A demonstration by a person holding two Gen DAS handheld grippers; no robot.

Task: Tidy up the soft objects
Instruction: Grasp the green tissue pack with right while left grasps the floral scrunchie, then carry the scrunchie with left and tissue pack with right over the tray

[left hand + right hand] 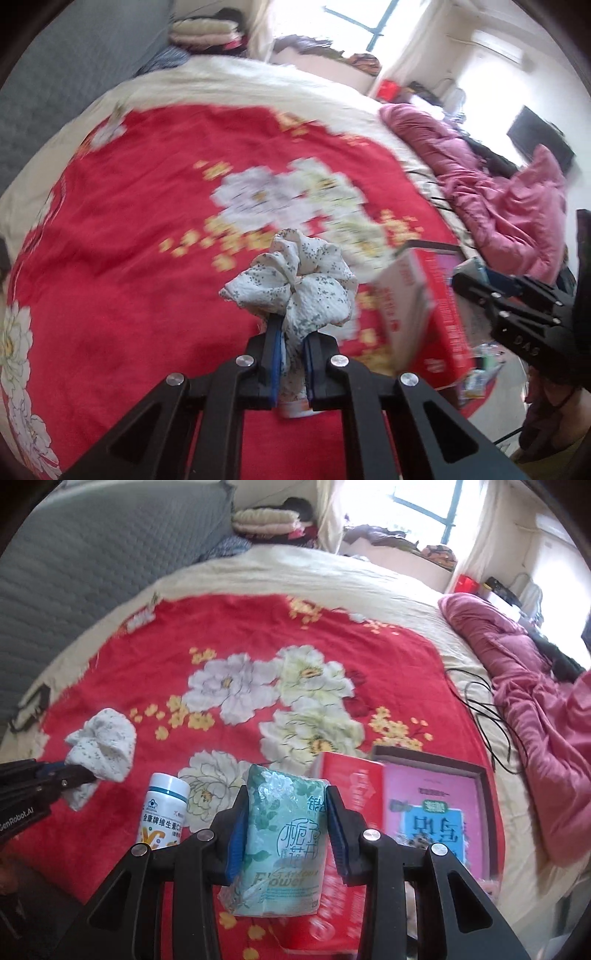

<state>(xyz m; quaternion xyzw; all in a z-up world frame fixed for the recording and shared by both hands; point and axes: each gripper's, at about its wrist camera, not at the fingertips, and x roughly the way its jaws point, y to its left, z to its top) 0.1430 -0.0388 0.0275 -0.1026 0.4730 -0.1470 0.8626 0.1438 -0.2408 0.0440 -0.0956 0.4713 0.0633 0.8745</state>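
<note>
Clearly both tools are loaded: the left gripper [291, 343] is clenched tight on a bunch of white cloth with small grey sprigs [295, 284], and the right gripper [286, 827] is clamped across the middle of a pale green tissue pack [282, 834], its blue pads [338, 834] pressing into the two sides. I judge the cloth light and completely limp; it droops on both sides of the pinch, so a hold deep in the bunched part is safer than one on a loose edge. The tissue pack looks light too, but its plastic wrap is glossy and likely slippery, and the filling gives way, so a grip across the middle with moderate pressure suits it best. Both things are held up over the red flowered bedspread [258, 627] rather than lying on it. Just beyond the tissue pack, the right wrist view shows a white vitamin bottle [164, 808] and a red box [351, 786] beside a framed pink picture [432, 805]; the bottle does not appear in the left wrist view. That left view, blurred, shows how the pads bite the cloth, which the right view gives only from the side. Farther off, both show a pink quilt [498, 195] at the bed's edge and a bright window.
</note>
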